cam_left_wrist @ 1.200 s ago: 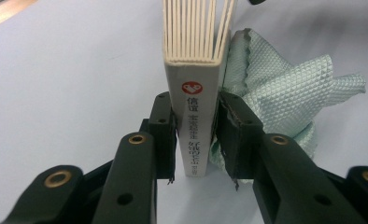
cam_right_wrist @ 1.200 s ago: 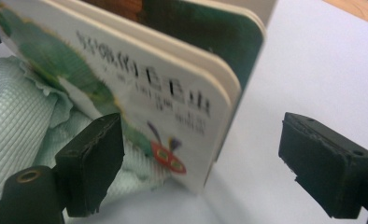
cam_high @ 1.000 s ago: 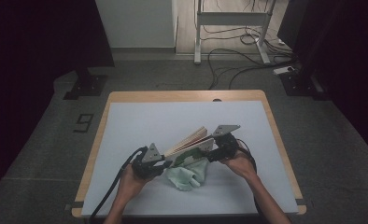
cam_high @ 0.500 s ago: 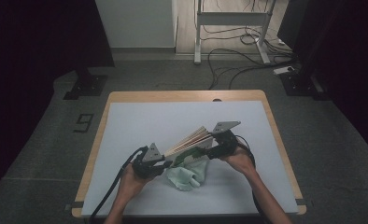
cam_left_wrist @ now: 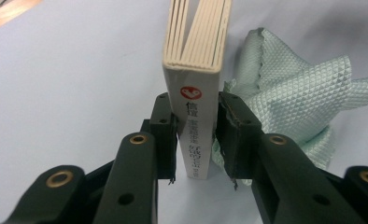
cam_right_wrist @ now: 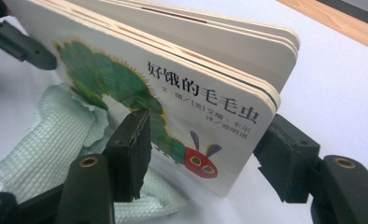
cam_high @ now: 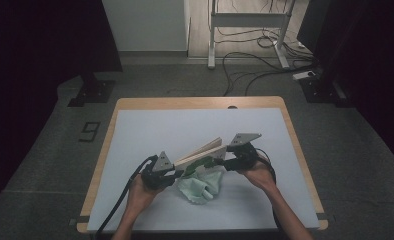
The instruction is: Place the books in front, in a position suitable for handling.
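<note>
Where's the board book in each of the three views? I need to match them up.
High view: board book low centre, spanning between both grippers.
Left gripper view: spine upright at centre, clamped between the jaws.
Right gripper view: caterpillar cover across the middle.
Shared landmark: green cloth beside it.

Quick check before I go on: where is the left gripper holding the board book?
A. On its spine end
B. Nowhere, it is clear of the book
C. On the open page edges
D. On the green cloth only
A: in the left gripper view the left gripper has a jaw on each side of the board book at its printed spine, with the cloth lying beside it.
</note>
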A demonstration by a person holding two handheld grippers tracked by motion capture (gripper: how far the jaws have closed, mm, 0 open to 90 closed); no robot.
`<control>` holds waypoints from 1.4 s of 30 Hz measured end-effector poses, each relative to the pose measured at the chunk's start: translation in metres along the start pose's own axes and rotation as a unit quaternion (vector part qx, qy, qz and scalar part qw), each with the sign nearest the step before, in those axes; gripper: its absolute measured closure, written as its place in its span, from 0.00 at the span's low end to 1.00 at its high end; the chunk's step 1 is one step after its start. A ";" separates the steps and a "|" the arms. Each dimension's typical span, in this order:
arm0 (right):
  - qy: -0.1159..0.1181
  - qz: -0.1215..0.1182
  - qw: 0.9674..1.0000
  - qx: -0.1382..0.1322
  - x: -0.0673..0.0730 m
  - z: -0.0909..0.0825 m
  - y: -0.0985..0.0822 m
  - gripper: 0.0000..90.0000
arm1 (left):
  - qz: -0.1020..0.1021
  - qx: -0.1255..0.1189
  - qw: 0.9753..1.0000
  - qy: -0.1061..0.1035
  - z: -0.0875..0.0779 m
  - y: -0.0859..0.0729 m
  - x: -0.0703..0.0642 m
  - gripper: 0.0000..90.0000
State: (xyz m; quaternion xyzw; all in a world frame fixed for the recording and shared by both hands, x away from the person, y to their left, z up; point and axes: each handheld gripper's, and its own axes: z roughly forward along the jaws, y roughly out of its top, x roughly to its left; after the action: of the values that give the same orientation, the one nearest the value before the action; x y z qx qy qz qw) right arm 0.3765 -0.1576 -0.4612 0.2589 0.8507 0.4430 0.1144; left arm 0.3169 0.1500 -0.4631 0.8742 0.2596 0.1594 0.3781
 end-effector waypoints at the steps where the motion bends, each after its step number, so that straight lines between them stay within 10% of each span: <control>1: -0.003 -0.002 1.000 0.001 0.002 -0.001 -0.001 0.43 | -0.002 0.000 1.000 0.001 0.000 0.000 0.001 0.75; 14: -0.005 0.003 1.000 0.001 0.008 -0.007 -0.005 0.45 | -0.002 -0.001 1.000 -0.007 -0.001 0.000 0.006 0.74; 27: -0.016 0.005 1.000 0.006 -0.010 0.006 0.001 0.20 | 0.003 -0.004 1.000 -0.027 -0.003 -0.002 0.008 0.80; 42: 0.022 -0.015 1.000 0.004 -0.006 0.015 0.010 0.30 | 0.001 -0.003 1.000 -0.011 -0.001 -0.002 0.010 0.78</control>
State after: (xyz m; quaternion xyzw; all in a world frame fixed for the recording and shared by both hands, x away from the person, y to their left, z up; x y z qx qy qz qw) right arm 0.3911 -0.1459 -0.4623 0.2364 0.8584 0.4438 0.1015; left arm 0.3234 0.1574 -0.4629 0.8750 0.2540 0.1511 0.3834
